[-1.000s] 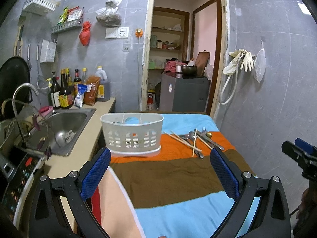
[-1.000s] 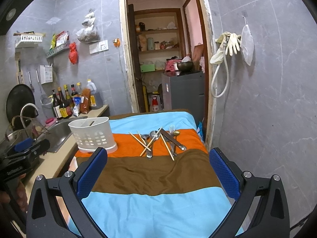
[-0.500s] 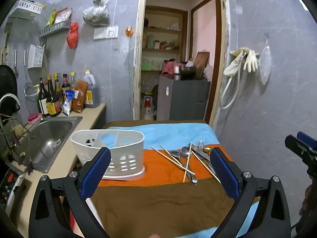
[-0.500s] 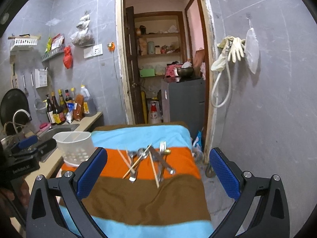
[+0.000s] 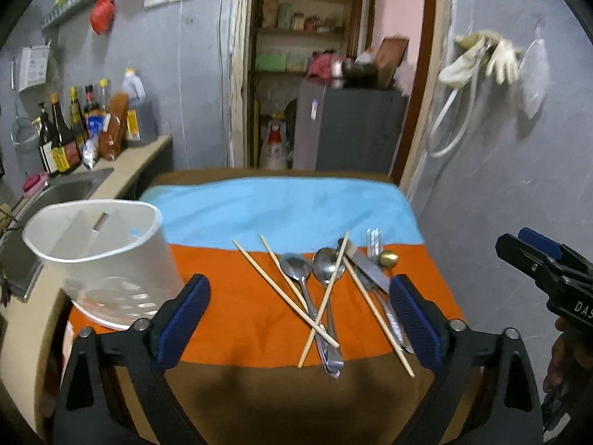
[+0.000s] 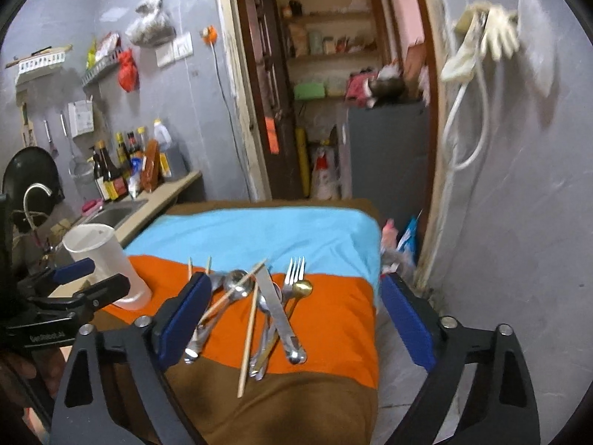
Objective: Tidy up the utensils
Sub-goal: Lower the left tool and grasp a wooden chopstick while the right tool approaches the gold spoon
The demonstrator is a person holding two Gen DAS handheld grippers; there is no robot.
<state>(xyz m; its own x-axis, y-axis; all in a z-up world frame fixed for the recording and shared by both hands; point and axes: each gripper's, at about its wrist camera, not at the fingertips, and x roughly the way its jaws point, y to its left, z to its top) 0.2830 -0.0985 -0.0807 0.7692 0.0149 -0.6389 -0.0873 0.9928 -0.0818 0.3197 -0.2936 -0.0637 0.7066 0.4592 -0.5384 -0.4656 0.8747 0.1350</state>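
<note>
Cramped grey kitchen, tabletop [image 5: 259,400] under a striped cloth. Left gripper [image 5: 298,319] and right gripper [image 6: 291,319]: jaws wide apart, empty, above the cloth. Utensils [image 5: 326,289] heaped on the orange stripe; white caddy [image 5: 107,252] at left, near the sink [image 5: 70,189].

A white caddy [image 5: 100,256] stands left of crossed chopsticks [image 5: 285,293] and spoons [image 5: 326,267] on striped cloth [image 5: 241,304].
</note>
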